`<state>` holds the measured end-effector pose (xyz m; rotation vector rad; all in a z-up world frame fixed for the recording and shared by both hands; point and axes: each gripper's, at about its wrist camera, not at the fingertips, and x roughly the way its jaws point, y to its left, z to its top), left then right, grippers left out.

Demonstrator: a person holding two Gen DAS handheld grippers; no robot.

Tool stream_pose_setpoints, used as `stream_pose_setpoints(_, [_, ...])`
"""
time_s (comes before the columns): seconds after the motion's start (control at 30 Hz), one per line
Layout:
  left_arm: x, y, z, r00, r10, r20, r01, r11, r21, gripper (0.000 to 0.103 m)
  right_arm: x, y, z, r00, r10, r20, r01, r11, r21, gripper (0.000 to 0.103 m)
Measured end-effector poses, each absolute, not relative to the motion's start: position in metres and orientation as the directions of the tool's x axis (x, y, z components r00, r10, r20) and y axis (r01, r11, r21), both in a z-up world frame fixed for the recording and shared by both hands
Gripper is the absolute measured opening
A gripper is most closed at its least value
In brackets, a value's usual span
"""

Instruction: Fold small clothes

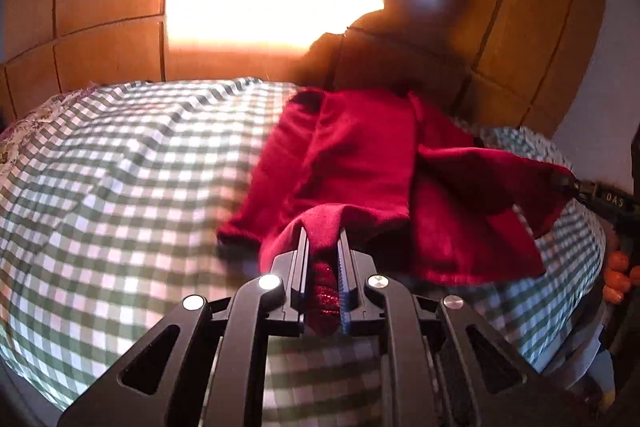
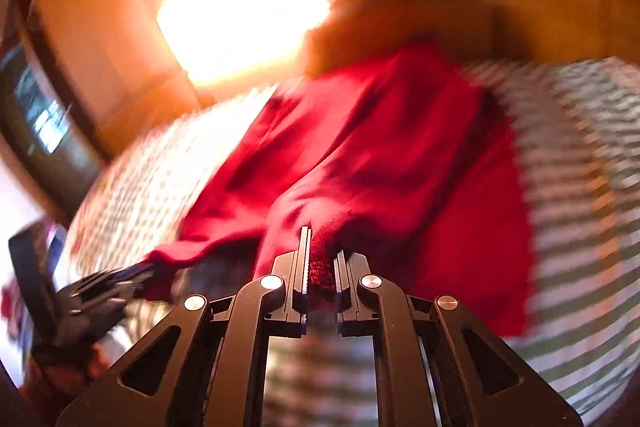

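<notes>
Pinching the red garment (image 1: 360, 155) at two near edges, both clamped grippers, left (image 1: 324, 239) and right (image 2: 322, 247), should be carried evenly over the checked cloth (image 1: 120, 167).

1 red garment (image 1: 360, 163) lies on 1 surface covered by 1 green-and-white checked cloth (image 1: 120, 167); whether that surface is a bed or a counter cannot be told. 2 tools are in view: the left tool (image 1: 324, 239), its 2 fingers pinching a near edge of the garment, and the right tool (image 2: 322, 243), also with 2 fingers clamped on red fabric. Each tool shows 4 round silver bolts across its near frame. At the right edge of the left view sit at least 3 small orange fruits (image 1: 618, 277); blur hides any more.
</notes>
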<state>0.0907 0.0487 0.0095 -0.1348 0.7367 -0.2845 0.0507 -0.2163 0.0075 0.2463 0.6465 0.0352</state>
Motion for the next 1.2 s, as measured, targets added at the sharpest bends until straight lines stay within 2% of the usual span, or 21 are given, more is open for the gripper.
stream_pose_setpoints(0.1, [0.133, 0.078, 0.039, 0.756, -0.26, -0.601, 0.128, 0.959, -0.255, 0.011, 0.061, -0.28, 0.034, 0.834, -0.069, -0.547, 0.204, 0.96, 0.19, 0.008])
stream_pose_setpoints(0.17, [0.166, 0.099, 0.054, 0.79, -0.174, -0.588, 0.036, 0.97, -0.239, 0.011, 0.075, -0.325, 0.044, 0.822, -0.187, -0.539, 0.316, 0.936, 0.158, 0.008])
stream_pose_setpoints(0.23, [0.199, 0.125, 0.063, 0.795, -0.112, -0.596, -0.059, 0.964, -0.26, 0.011, 0.09, -0.365, 0.047, 0.785, -0.281, -0.552, 0.417, 0.899, 0.135, 0.008])
stream_pose_setpoints(0.33, [0.246, 0.163, 0.066, 0.779, 0.046, -0.625, -0.247, 0.939, -0.238, 0.01, 0.121, -0.427, 0.04, 0.697, -0.402, -0.593, 0.566, 0.817, 0.112, 0.008])
stream_pose_setpoints(0.4, [0.271, 0.185, 0.064, 0.74, 0.173, -0.65, -0.375, 0.908, -0.186, 0.0, 0.14, -0.458, 0.034, 0.639, -0.458, -0.619, 0.636, 0.766, 0.09, 0.008])
stream_pose_setpoints(0.43, [0.279, 0.193, 0.061, 0.727, 0.183, -0.661, -0.396, 0.899, -0.186, 0.0, 0.148, -0.468, 0.031, 0.622, -0.465, -0.63, 0.651, 0.754, 0.086, 0.008])
stream_pose_setpoints(0.47, [0.289, 0.198, 0.057, 0.715, 0.173, -0.677, -0.397, 0.898, -0.189, 0.003, 0.158, -0.479, 0.026, 0.605, -0.469, -0.643, 0.663, 0.744, 0.081, 0.008])
stream_pose_setpoints(0.5, [0.292, 0.201, 0.054, 0.702, 0.189, -0.687, -0.414, 0.893, -0.177, 0.021, 0.164, -0.484, 0.022, 0.599, -0.464, -0.652, 0.666, 0.741, 0.084, 0.008])
stream_pose_setpoints(0.57, [0.287, 0.201, 0.048, 0.693, 0.225, -0.685, -0.441, 0.884, -0.156, 0.06, 0.173, -0.494, 0.015, 0.604, -0.431, -0.671, 0.656, 0.746, 0.112, 0.029])
stream_pose_setpoints(0.6, [0.28, 0.197, 0.047, 0.715, 0.194, -0.672, -0.406, 0.897, -0.173, 0.06, 0.173, -0.495, 0.01, 0.609, -0.423, -0.67, 0.654, 0.747, 0.123, 0.065])
stream_pose_setpoints(0.63, [0.272, 0.19, 0.044, 0.732, 0.143, -0.666, -0.35, 0.917, -0.189, 0.06, 0.168, -0.49, 0.007, 0.618, -0.427, -0.66, 0.654, 0.745, 0.13, 0.076])
stream_pose_setpoints(0.7, [0.265, 0.175, 0.028, 0.73, 0.038, -0.682, -0.228, 0.955, -0.191, 0.06, 0.159, -0.472, 0.003, 0.632, -0.396, -0.666, 0.621, 0.773, 0.13, 0.076])
stream_pose_setpoints(0.83, [0.234, 0.125, -0.019, 0.629, -0.195, -0.753, 0.004, 0.969, -0.248, 0.06, 0.132, -0.424, -0.026, 0.658, -0.21, -0.723, 0.478, 0.858, 0.186, 0.076])
stream_pose_setpoints(0.93, [0.219, 0.097, -0.052, 0.545, -0.286, -0.788, 0.075, 0.953, -0.293, 0.059, 0.11, -0.383, -0.056, 0.634, -0.026, -0.773, 0.367, 0.89, 0.272, 0.076])
stream_pose_setpoints(1.0, [0.215, 0.088, -0.067, 0.501, -0.364, -0.785, 0.08, 0.923, -0.376, 0.052, 0.098, -0.353, -0.076, 0.603, 0.071, -0.794, 0.306, 0.899, 0.312, 0.076])
stream_pose_setpoints(1.07, [0.211, 0.079, -0.073, 0.478, -0.434, -0.764, 0.087, 0.889, -0.45, 0.052, 0.093, -0.334, -0.085, 0.583, 0.127, -0.803, 0.268, 0.903, 0.337, 0.07])
stream_pose_setpoints(1.13, [0.209, 0.069, -0.08, 0.458, -0.448, -0.768, 0.093, 0.883, -0.459, 0.034, 0.089, -0.312, -0.089, 0.589, 0.145, -0.795, 0.226, 0.915, 0.335, 0.069])
stream_pose_setpoints(1.17, [0.209, 0.063, -0.084, 0.445, -0.427, -0.787, 0.084, 0.895, -0.439, 0.012, 0.089, -0.308, -0.09, 0.589, 0.15, -0.794, 0.215, 0.918, 0.333, 0.066])
stream_pose_setpoints(1.2, [0.209, 0.062, -0.086, 0.453, -0.408, -0.793, 0.079, 0.904, -0.42, 0.008, 0.091, -0.301, -0.091, 0.584, 0.151, -0.797, 0.203, 0.924, 0.324, 0.057])
